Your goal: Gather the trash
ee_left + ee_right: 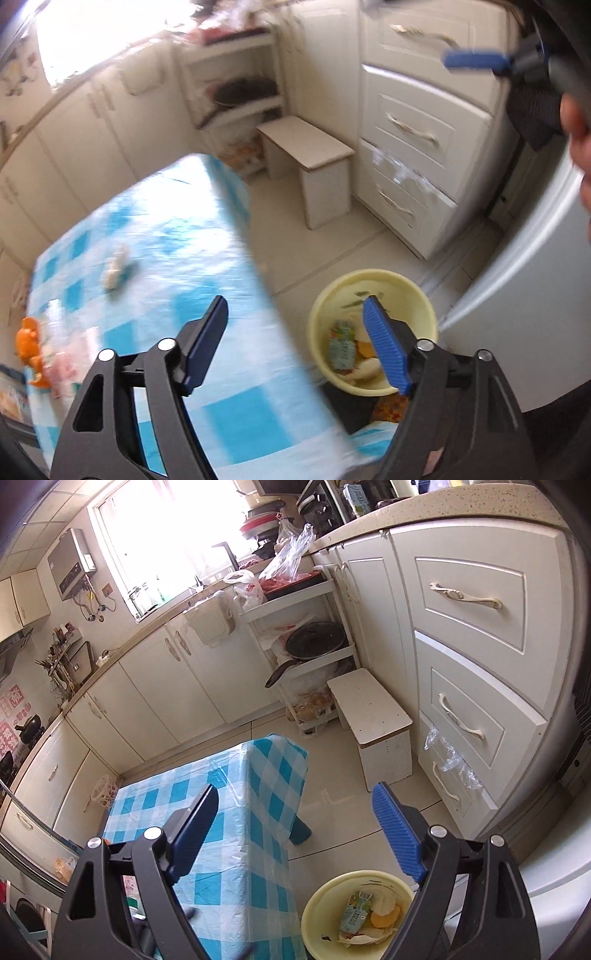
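Left gripper (295, 345) wide open, nothing held, hanging over the table's right edge. Right gripper (295, 836) also wide open and empty; its blue finger (474, 61) shows at the top right of the left view.

Trash bowl (314, 915), pale yellow, sits on the floor just beside the table's right edge, near the front corner. Inside: a green drink carton (355, 912), orange peel (386, 919) and pale scraps.

Table (258, 867) carries a blue-white check cloth under clear plastic. One small crumpled item (116, 267) lies mid-table toward the left edge; the left view is motion-blurred, probably a wrapper. Orange toy (31, 341) at the front left corner.

Around: white stool (373, 716) on the floor past the table's far right corner, tiered rack (332, 590) with a pan behind it, drawer cabinet (476, 627) to the right with plastic film on the bottom handle.
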Available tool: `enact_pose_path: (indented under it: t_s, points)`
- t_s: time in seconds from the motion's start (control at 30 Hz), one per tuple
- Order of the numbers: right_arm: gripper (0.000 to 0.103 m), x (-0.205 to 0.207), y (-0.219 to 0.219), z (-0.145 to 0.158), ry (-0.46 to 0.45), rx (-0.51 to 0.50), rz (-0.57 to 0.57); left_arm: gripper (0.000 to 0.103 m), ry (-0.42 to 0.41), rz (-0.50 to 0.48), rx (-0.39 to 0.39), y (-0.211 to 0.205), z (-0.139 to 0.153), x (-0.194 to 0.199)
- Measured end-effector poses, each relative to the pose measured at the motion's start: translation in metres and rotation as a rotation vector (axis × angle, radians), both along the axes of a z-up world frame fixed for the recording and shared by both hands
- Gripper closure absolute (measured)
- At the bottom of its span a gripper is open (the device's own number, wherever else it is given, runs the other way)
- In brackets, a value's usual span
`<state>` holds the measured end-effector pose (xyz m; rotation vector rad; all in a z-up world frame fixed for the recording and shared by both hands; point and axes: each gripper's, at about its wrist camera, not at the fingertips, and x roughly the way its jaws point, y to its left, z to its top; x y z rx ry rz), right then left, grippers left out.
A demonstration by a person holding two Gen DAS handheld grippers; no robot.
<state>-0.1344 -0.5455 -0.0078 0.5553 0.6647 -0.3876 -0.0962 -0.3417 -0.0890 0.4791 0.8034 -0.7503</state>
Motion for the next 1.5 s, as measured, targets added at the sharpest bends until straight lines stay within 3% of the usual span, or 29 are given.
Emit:
enact_pose_path:
  t_s: [0.13,0.27,0.43,0.6,0.8,0.93,1.13,1.33,1.5]
  points:
    - [0.020,0.014,0.017,-0.003,0.023,-0.013,0.041,0.023,-0.046,0.150,-0.022,0.070,0.019,0.032]
    - [0.019,0.031,0.044,-0.003,0.050,-0.048,0.097,0.019,-0.062,0.364,-0.041,0.154,0.023,0.069]
    - [0.016,0.043,0.089,-0.004,0.060,-0.048,0.192,0.018,0.064,0.683,-0.113,0.269,0.018,0.132]
    - [0.013,0.061,0.147,-0.004,0.069,-0.098,0.303,0.018,0.206,0.811,-0.200,0.340,0.002,0.171]
    - [0.012,0.108,0.206,-0.030,0.153,-0.124,0.431,0.018,0.426,0.842,-0.282,0.357,-0.042,0.184]
    - [0.012,0.128,0.242,-0.046,0.211,-0.147,0.529,0.018,0.414,0.838,-0.292,0.360,-0.041,0.179]
    - [0.012,0.138,0.290,-0.063,0.281,-0.261,0.652,0.018,0.451,0.841,-0.318,0.352,-0.045,0.194]
    - [0.012,0.141,0.315,-0.082,0.339,-0.314,0.736,0.018,0.527,0.852,-0.346,0.344,-0.061,0.205]
    - [0.012,0.144,0.328,-0.092,0.363,-0.333,0.773,0.018,0.520,0.882,-0.361,0.342,-0.063,0.213]
